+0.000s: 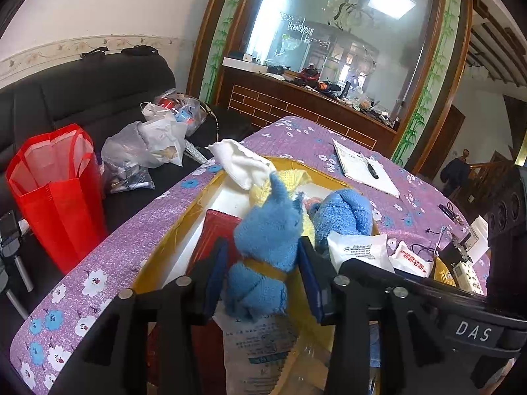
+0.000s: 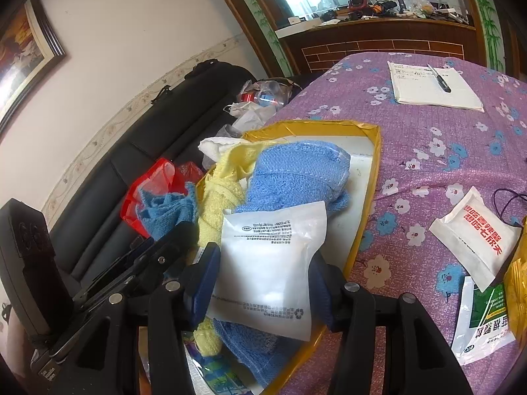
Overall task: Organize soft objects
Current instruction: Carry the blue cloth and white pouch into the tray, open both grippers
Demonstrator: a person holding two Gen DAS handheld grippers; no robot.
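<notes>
Left gripper: jaws apart, either side of a bundled blue terry towel tied with a yellow band, pads not pressing (towel over the box).
Right gripper: clamped on a white plastic pouch.
Yellow-rimmed open box: towels inside; notepad at 1 o'clock.

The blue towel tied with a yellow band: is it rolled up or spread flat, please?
Rolled up: the blue towel is a tight bundle cinched by the band.
</notes>
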